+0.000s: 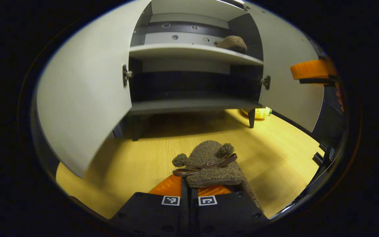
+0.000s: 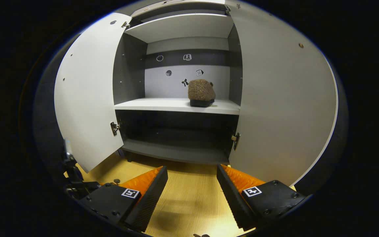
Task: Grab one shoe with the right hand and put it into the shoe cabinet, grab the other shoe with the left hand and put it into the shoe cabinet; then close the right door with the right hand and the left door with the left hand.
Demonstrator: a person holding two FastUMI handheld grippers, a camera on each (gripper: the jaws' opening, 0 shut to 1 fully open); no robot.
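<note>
Left gripper had its jaws clamped on a fuzzy brown shoe, gripped at the near end, toe pointing toward the shoe cabinet. A brown bow sat across the shoe's top, with two small pom-poms beside it. The shoe was held just over the wooden floor, in front of the cabinet and well short of its lower shelf.

Both cabinet doors stood wide open: left door and right door. The second shoe was already inside, sitting on the middle shelf toward its right side, close to the back wall. In the left gripper view that same shoe showed at the right end of the shelf.

Right gripper was empty, jaws spread apart, aimed at the cabinet's open front from low over the floor. Its finger also showed at the right edge of the left gripper view, beside the right door; whether it touched the door could not be told.

A yellowish object lay on the floor behind the cabinet's right leg, too hidden to identify.
</note>
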